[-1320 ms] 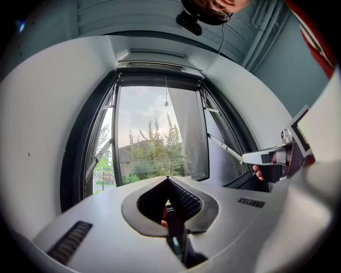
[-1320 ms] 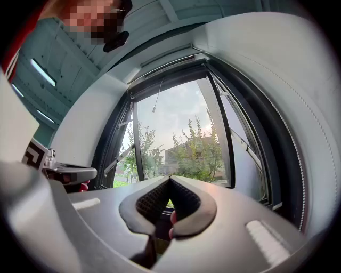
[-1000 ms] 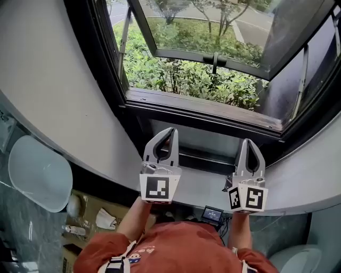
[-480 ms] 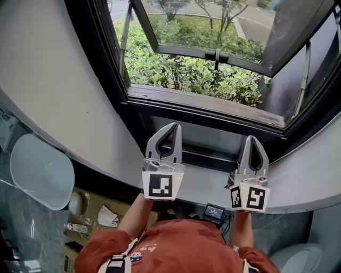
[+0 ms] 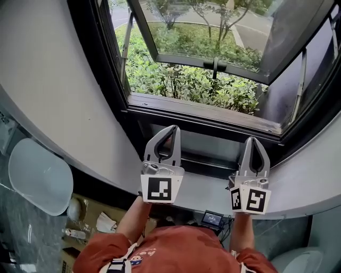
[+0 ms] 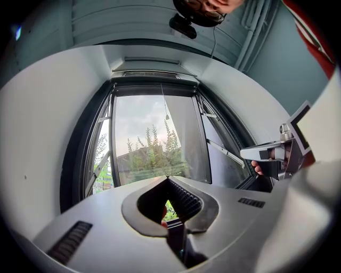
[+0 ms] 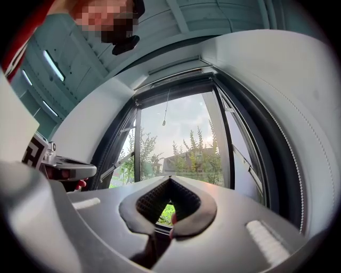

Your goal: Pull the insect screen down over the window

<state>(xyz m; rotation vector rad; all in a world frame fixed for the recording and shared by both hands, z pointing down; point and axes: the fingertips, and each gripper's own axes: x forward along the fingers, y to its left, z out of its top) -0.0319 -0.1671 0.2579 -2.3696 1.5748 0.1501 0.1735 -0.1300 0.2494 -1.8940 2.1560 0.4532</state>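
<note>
As both face the open window (image 5: pixel 202 108), the left gripper (image 5: pixel 173 128) and right gripper (image 5: pixel 251 140) sit pressed together.

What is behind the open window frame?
Green shrubs fill the view behind the window frame, with thin trees and a paved road farther out. The ground below the shrubs is covered by leaves.

Window (image 5: pixel 202 109): straight ahead of us, with its sash (image 5: pixel 213 32) swung outward over the shrubs (image 5: pixel 181 80).
Ledge (image 5: pixel 208 191): between us and the window, below the sill.
Left gripper (image 5: pixel 173 129): above the ledge at our left, before the sill.
Right gripper (image 5: pixel 251 141): at our right, level with the left one and apart from it.
Cord (image 6: pixel 164 104): we find it hanging from the window's top, mid-opening.
</note>
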